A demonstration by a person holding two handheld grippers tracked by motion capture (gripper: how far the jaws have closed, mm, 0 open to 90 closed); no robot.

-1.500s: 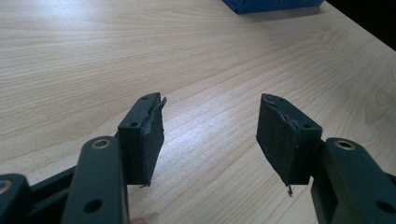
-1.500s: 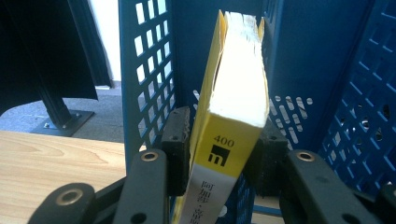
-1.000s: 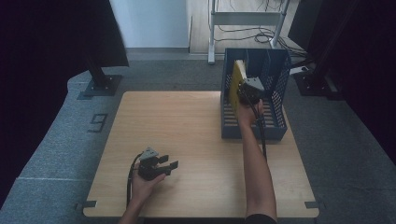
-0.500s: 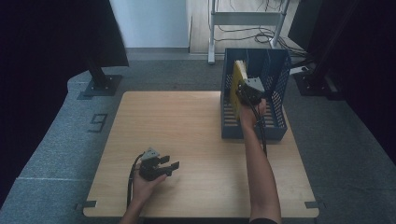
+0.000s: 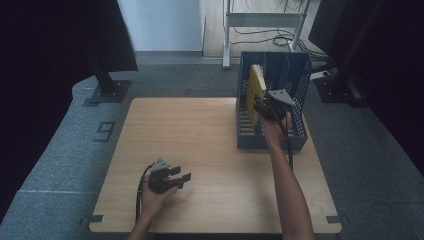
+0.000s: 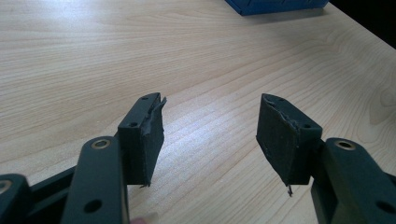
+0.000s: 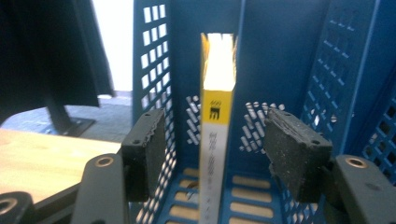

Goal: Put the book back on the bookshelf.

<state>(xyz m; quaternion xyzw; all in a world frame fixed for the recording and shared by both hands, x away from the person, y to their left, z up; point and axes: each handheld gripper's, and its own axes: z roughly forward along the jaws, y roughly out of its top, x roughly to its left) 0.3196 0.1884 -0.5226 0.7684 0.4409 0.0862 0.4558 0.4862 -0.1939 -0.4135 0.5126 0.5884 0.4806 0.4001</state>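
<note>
Support surface: one light wooden table (image 5: pixel 200 145), rectangular, standing on grey carpeted floor (image 5: pixel 55 165). Resting directly on the tabletop at the far right is a blue perforated crate (image 5: pixel 295 135), its base just inside the table's right edge. Near the front edge, left of centre, the left gripper (image 5: pixel 181 176) sits low against the wood, held in a hand.

1. The left tool (image 5: pixel 171 176) sat low at the near left, held in the person's left hand (image 5: pixel 152 196), its jaws spread wide with nothing between them.
2. The right forearm (image 5: pixel 289 190) stretched forward and far right, wrist raised.
3. The right tool (image 5: pixel 265 106) was held aloft in the right hand (image 5: pixel 275 129), its jaws parted and not touching anything.
</note>
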